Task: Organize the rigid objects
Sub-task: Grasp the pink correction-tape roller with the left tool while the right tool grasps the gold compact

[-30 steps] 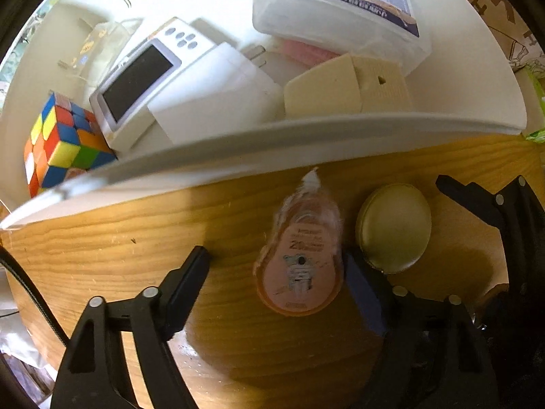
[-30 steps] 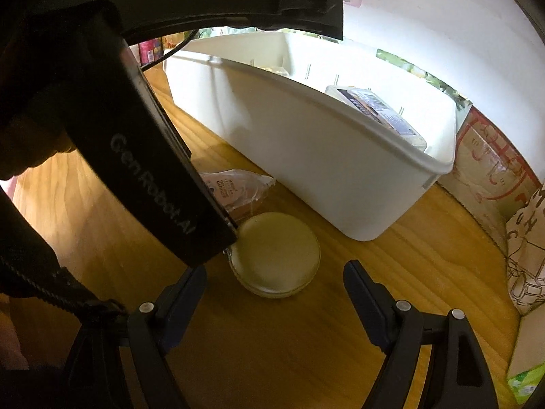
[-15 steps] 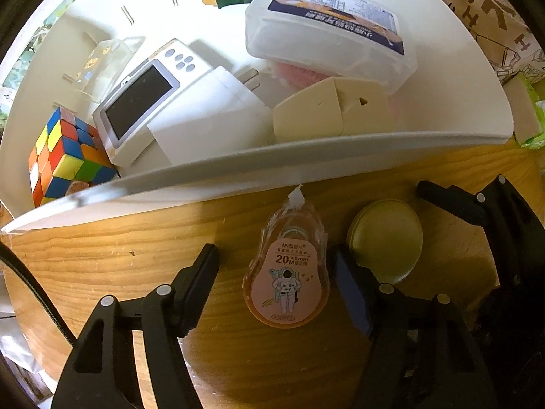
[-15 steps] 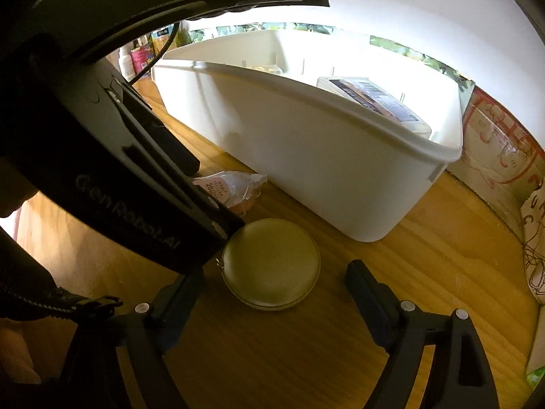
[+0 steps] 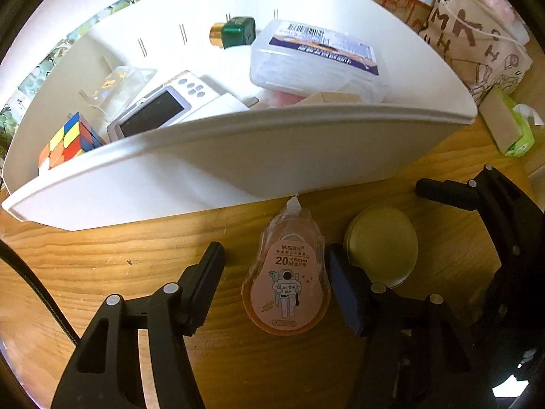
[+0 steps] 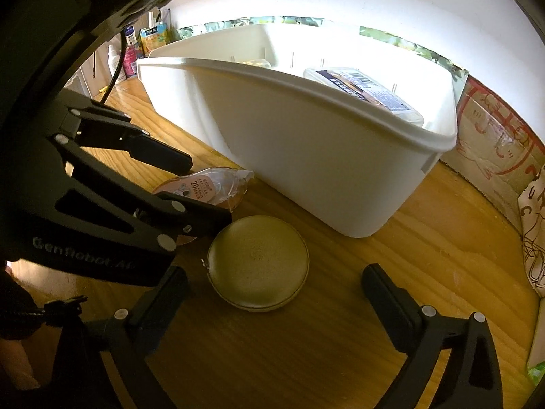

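Observation:
An orange correction tape (image 5: 286, 281) in clear wrapping lies on the wooden table (image 5: 102, 266) in front of a white bin (image 5: 238, 156). My left gripper (image 5: 274, 272) is open, low over the table, with the tape between its fingers; it also shows in the right wrist view (image 6: 204, 191). A round olive-gold case (image 6: 259, 262) lies to the tape's right, also in the left wrist view (image 5: 381, 245). My right gripper (image 6: 272, 283) is open with the case between its fingers.
The bin (image 6: 306, 143) holds a Rubik's cube (image 5: 68, 139), a white timer (image 5: 163, 105), a clear plastic box (image 5: 316, 58), a green bottle (image 5: 235, 32) and wooden blocks. A cardboard box (image 6: 494, 143) and a patterned bag (image 5: 477, 34) stand to the right. A green tissue pack (image 5: 511, 126) lies nearby.
Both grippers have dropped lower toward the table. The bin's near wall now hides more of its contents. The tape and case have not moved.

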`<state>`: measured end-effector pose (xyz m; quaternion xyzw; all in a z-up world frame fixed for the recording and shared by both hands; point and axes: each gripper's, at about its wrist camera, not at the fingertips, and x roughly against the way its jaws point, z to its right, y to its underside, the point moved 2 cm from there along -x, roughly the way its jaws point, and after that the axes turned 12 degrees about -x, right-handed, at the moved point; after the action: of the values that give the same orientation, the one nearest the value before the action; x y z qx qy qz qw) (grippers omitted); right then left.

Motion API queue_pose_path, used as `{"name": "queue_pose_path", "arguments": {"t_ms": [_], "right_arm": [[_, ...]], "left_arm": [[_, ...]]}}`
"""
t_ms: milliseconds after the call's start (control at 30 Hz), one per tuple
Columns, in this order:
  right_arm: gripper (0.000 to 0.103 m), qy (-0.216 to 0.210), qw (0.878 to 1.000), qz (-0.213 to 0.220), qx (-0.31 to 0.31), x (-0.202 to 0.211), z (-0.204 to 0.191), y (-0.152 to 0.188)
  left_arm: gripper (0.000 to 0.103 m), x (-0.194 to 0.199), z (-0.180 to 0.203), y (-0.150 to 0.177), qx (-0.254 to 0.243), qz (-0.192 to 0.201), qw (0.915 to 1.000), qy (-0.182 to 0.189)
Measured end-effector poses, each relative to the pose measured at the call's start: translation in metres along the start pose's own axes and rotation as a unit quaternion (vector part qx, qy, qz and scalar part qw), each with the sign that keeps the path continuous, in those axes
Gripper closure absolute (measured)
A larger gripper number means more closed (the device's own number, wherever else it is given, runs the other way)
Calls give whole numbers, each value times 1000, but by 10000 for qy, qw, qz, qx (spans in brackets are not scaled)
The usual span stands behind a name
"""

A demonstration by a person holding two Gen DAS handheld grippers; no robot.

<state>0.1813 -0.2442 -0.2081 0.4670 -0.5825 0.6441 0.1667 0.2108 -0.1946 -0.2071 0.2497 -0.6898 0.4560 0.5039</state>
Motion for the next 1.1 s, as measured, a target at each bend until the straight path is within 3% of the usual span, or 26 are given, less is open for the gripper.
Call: {"name": "queue_pose_path", "arguments": {"t_ms": [100, 167, 300, 700, 867, 1100], "right_arm": [[0, 0, 10000, 1, 0, 0, 0, 0], [0, 6, 10000, 1, 0, 1, 0, -1], [0, 7, 10000, 2, -1, 1, 0, -1], [1, 17, 10000, 4, -31, 5, 4, 4], [8, 16, 10000, 50, -57, 7, 3, 3], [27, 71, 9997, 179, -173, 16, -13, 11]], "left_arm": [[43, 4, -1, 8, 50, 225, 9997, -54], [52, 6, 0, 13, 25, 385, 9992, -100], [53, 10, -2, 21, -34, 632, 9980, -24], [53, 15, -37, 37, 244, 601, 9979, 17], [54, 17, -51, 44, 504, 624, 9968, -59], [54, 31, -71, 56, 813, 751, 9936, -214]]}}
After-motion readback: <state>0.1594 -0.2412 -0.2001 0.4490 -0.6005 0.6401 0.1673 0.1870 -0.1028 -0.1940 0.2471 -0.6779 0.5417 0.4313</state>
